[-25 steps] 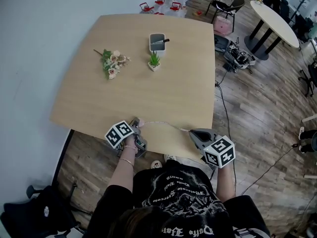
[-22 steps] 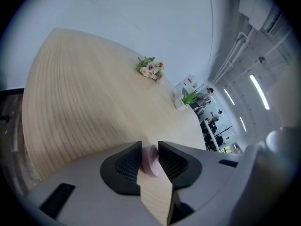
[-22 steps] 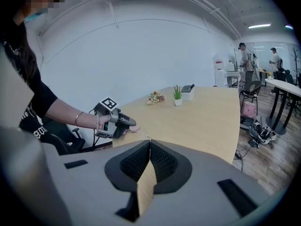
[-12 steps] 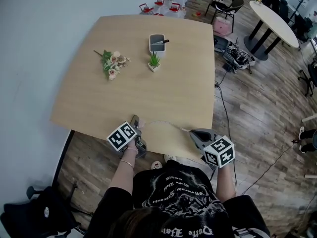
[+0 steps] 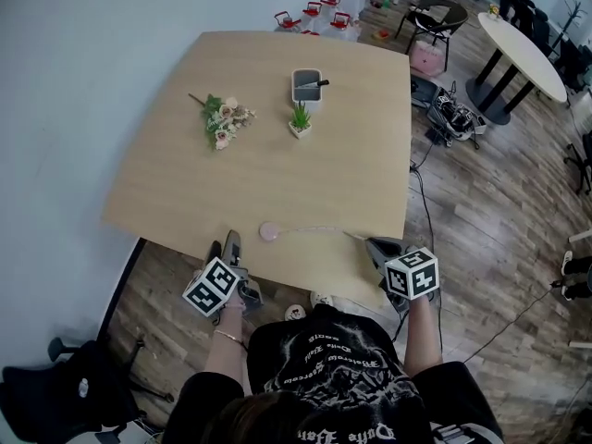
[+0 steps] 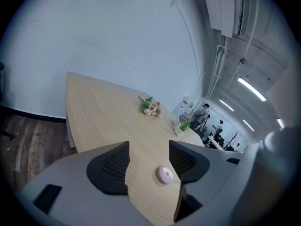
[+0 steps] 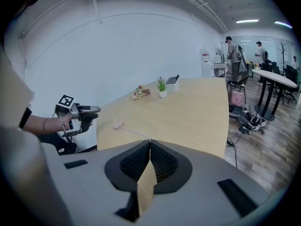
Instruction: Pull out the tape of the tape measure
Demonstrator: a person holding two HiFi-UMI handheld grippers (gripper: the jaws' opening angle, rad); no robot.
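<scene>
Head view: tape measure (image 5: 269, 232) lies ahead of left gripper (image 5: 225, 241), jaws just opened; right gripper (image 5: 370, 242) clenches tape (image 5: 319, 228).

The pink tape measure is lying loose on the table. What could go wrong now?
1. The fingers of the left gripper have just been opening and grip nothing, so only the table steadies the tape measure. A tug from the right gripper, shut on the tape, could drag it along instead of pulling more out.
2. It lies near the table's front edge and might slide off.
</scene>
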